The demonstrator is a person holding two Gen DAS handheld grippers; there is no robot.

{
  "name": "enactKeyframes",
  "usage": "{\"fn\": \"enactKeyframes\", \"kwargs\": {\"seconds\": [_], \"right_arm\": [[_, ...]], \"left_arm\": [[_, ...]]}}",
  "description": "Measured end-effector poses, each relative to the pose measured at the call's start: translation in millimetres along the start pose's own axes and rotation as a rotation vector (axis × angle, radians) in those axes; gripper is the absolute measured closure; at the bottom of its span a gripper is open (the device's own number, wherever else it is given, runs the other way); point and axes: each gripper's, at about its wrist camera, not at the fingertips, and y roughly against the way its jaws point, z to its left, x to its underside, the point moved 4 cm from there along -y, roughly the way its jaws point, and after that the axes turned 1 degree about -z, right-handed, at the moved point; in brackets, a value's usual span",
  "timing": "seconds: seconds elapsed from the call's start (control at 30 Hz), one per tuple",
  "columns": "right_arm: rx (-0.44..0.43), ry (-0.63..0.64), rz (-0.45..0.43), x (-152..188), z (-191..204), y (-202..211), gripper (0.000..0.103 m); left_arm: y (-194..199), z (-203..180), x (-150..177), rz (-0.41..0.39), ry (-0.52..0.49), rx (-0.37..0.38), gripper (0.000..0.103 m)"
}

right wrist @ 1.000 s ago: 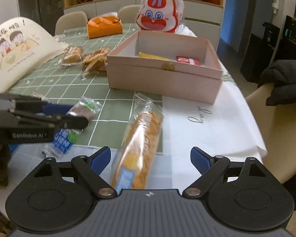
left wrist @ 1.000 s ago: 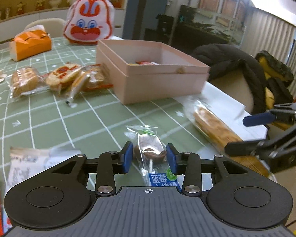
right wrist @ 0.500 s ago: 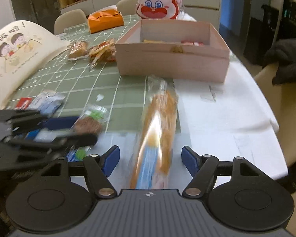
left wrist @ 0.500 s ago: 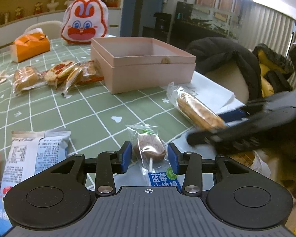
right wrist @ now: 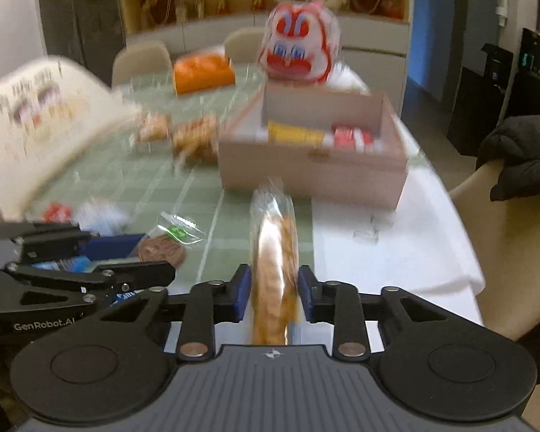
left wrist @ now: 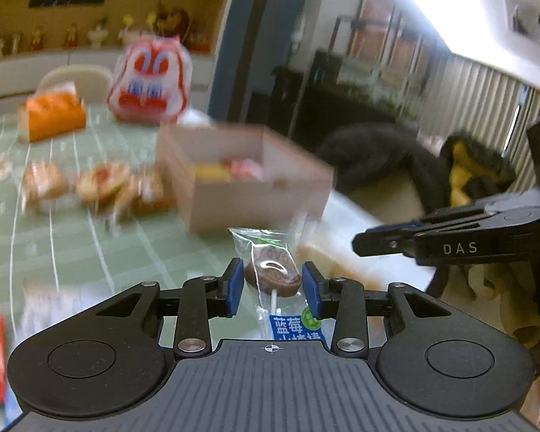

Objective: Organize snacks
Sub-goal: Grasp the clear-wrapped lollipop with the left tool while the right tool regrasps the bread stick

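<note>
A brown lollipop [left wrist: 271, 275] in a clear wrapper with a blue label sits between the blue pads of my left gripper [left wrist: 271, 288]. The jaws are closing on it and it hangs above the green checked tablecloth. From the right wrist view it [right wrist: 162, 250] shows as a round disc between the left gripper's [right wrist: 154, 257] black fingers. My right gripper [right wrist: 274, 295] is shut on a long clear pack of golden biscuits [right wrist: 275, 252], which points toward the open pink box [right wrist: 313, 176]. Yellow and red packets lie in that box.
Behind the box stand a red-and-white rabbit bag [right wrist: 298, 50] and an orange tissue box [right wrist: 203, 72]. Wrapped pastries [right wrist: 194, 136] lie left of the box, with a red packet [right wrist: 57, 212] nearer. A white cloth [right wrist: 396, 237] covers the right side. A dark coat [right wrist: 522, 154] hangs on a chair.
The right jaws have closed from wide apart onto the biscuit pack. Both grippers have risen with their snacks, and the table now looks lower and blurred.
</note>
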Motion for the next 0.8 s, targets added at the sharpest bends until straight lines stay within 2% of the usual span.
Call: {"fn": "enactKeyframes", "kwargs": {"seconds": [0.17, 0.27, 0.3, 0.37, 0.4, 0.5, 0.6, 0.67, 0.7, 0.73, 0.77, 0.8], "right_arm": [[-0.036, -0.030, -0.137, -51, -19, 32, 0.092], [-0.046, -0.018, -0.110, -60, -23, 25, 0.089], [-0.047, -0.013, -0.089, -57, -23, 20, 0.078], [-0.032, -0.018, -0.028, -44, -27, 3, 0.032], [-0.018, -0.027, -0.009, -37, -29, -8, 0.029], [0.029, -0.036, 0.067, -15, -34, -41, 0.029], [0.000, -0.056, 0.143, 3, -28, -65, 0.030], [0.019, -0.035, 0.187, 13, -20, -76, 0.046], [0.058, 0.003, 0.166, 15, -15, -74, 0.051], [0.076, 0.030, 0.170, 18, -12, -73, 0.064], [0.080, 0.048, 0.169, 18, -9, -71, 0.071], [0.070, 0.049, 0.169, 19, -10, -67, 0.071]], "left_arm": [[9, 3, -59, -0.131, -0.021, -0.013, 0.062], [4, 7, -66, -0.142, -0.001, -0.015, 0.062], [2, 9, -63, -0.134, 0.008, -0.014, 0.062], [-6, 11, -50, -0.097, 0.032, -0.010, 0.062], [-12, 12, -41, -0.068, 0.046, -0.004, 0.062], [-24, 15, -19, -0.002, 0.081, 0.016, 0.062], [-28, 16, -7, 0.028, 0.094, 0.020, 0.062], [-26, 17, -1, 0.035, 0.095, 0.017, 0.062], [-24, 17, 1, 0.040, 0.092, 0.015, 0.062], [-23, 18, 3, 0.046, 0.086, 0.013, 0.062], [-22, 18, 6, 0.052, 0.082, 0.011, 0.062], [-19, 19, 9, 0.057, 0.080, 0.009, 0.062]]}}
